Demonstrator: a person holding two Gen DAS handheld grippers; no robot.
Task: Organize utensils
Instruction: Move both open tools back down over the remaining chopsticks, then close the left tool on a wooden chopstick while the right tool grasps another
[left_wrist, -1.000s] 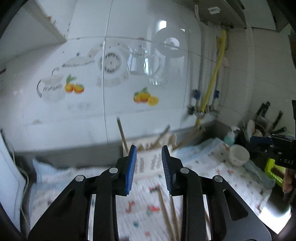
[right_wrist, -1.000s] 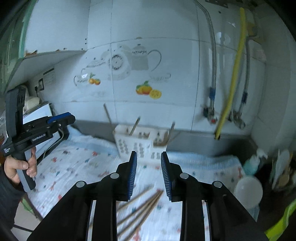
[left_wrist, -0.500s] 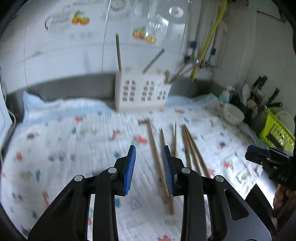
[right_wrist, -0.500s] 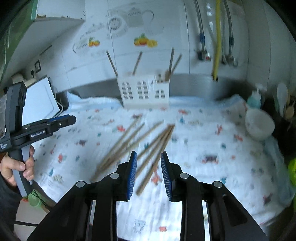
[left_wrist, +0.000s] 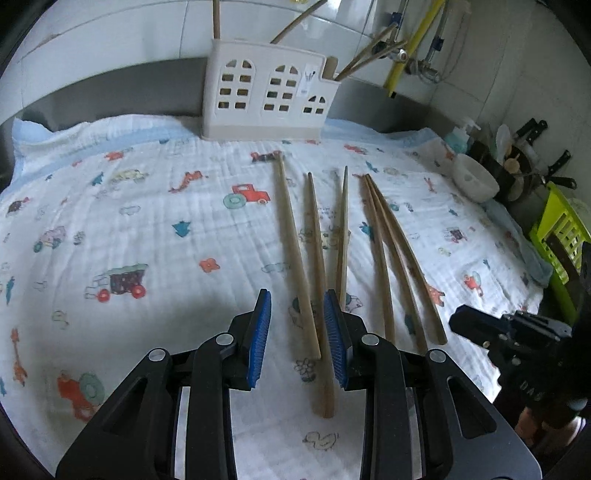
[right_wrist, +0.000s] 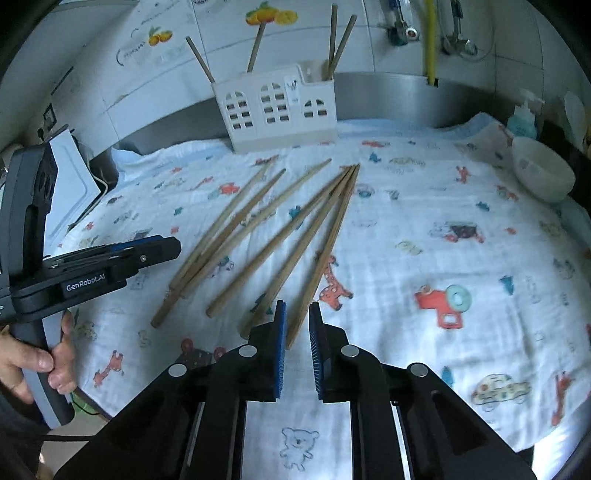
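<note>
Several wooden chopsticks (left_wrist: 295, 251) lie loose on a printed white cloth (left_wrist: 129, 221), also in the right wrist view (right_wrist: 280, 236). A white house-shaped utensil holder (left_wrist: 269, 96) stands at the back by the wall with a few chopsticks upright in it; it also shows in the right wrist view (right_wrist: 280, 110). My left gripper (left_wrist: 297, 314) is open, low over the near ends of two chopsticks. My right gripper (right_wrist: 295, 325) is open over the near end of the rightmost chopstick (right_wrist: 325, 251).
A white bowl (right_wrist: 543, 170) sits at the cloth's right edge, with a soap bottle (right_wrist: 522, 118) behind it. A green basket (left_wrist: 561, 236) and knives (left_wrist: 532, 129) stand at far right. A white appliance (right_wrist: 70, 177) is at the left.
Both grippers have tilted down from facing the wall and dropped low toward the chopsticks on the cloth. Both have stayed open.
</note>
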